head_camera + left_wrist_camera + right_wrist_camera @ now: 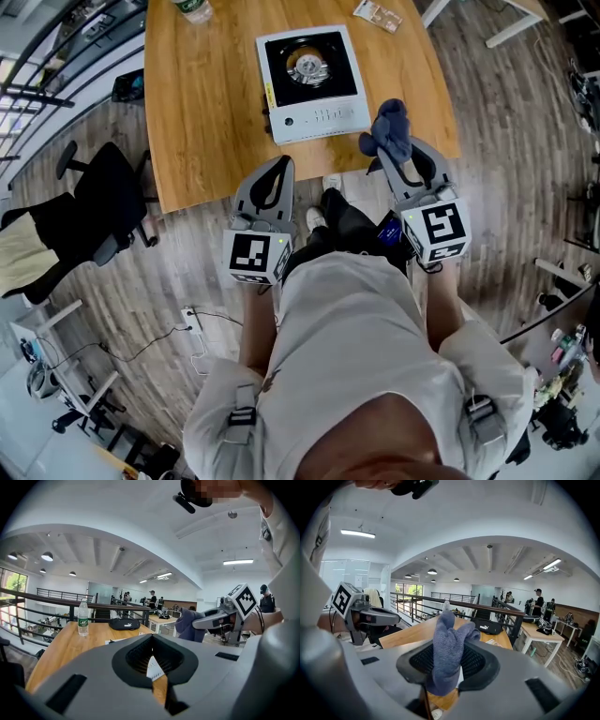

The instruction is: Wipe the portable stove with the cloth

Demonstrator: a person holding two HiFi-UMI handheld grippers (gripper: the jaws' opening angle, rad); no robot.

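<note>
The right gripper's [401, 159] jaws are clamped on the blue cloth [389, 129], which bunches up between them, near the stove's [312, 82] front corner on the counter [206, 112]; the left gripper's [279, 169] jaws are closed and empty.

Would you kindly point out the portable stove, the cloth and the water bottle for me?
portable stove [312, 84], head view, black top panel.
cloth [447, 653], right gripper view, bunched middle.
water bottle [83, 619], left gripper view, green label.
</note>
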